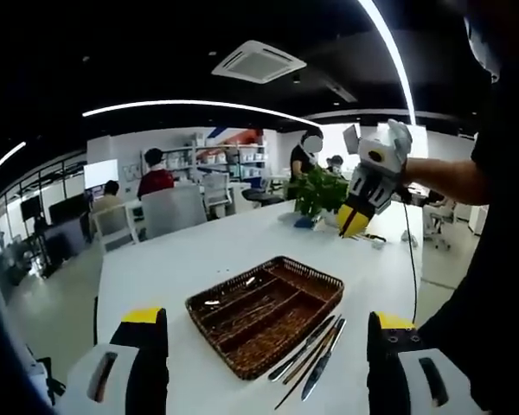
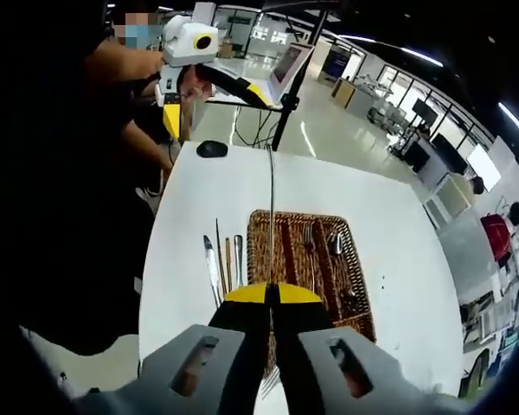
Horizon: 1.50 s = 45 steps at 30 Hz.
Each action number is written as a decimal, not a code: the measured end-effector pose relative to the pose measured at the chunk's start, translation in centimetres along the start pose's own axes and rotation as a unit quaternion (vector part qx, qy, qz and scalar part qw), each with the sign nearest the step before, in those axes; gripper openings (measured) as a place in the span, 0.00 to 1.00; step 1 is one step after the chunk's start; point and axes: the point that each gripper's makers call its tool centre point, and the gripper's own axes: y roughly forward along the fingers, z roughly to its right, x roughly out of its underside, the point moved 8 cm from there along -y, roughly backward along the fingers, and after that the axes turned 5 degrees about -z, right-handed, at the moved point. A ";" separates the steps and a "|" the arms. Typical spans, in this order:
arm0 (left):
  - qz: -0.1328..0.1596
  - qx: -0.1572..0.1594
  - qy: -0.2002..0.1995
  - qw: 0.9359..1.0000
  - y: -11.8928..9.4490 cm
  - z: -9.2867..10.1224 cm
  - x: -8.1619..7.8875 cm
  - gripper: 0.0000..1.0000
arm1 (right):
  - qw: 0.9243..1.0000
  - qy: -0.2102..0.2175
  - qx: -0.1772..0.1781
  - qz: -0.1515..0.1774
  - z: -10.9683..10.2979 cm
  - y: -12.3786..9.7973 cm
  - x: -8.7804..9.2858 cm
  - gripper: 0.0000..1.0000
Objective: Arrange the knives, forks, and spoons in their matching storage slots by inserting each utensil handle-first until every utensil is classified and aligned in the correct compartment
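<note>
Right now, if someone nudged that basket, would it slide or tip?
Likely slides: the basket looks woven and light, sitting flat on a smooth white table. Tipping seems unlikely, since it is low and wide. The cutlery inside may rattle.

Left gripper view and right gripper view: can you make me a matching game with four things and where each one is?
Things:
1. wicker tray
2. loose cutlery
3. thin utensil
4. potted plant

Places:
A. gripped between the shut jaws of the right gripper
B. at the far end of the white table
C. in the middle of the table, with dividers inside
D. lying flat on the table right beside the tray

Pairs: 1-C, 2-D, 3-A, 4-B
</note>
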 end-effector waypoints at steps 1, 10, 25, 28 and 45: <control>0.000 -0.001 0.000 1.000 0.0 -0.1 0.0 1.00 | 1.000 -0.002 0.000 0.000 0.2 0.1 -0.1 0.00; 0.008 -0.010 -0.023 1.000 -0.4 -0.6 0.3 1.00 | 1.000 -0.012 -0.002 -0.004 1.8 0.9 -0.3 0.00; 0.006 -0.019 -0.030 0.999 -0.6 -0.7 0.5 1.00 | 0.999 -0.045 -0.012 -0.015 4.9 2.5 -1.2 0.00; 0.005 -0.021 -0.030 0.999 -0.6 -0.8 0.5 1.00 | 0.999 -0.047 -0.013 -0.018 5.5 2.8 -1.4 0.00; 0.006 -0.028 -0.037 0.999 -0.9 -1.6 0.8 1.00 | 0.997 -0.067 -0.013 -0.028 8.7 4.3 -2.5 0.00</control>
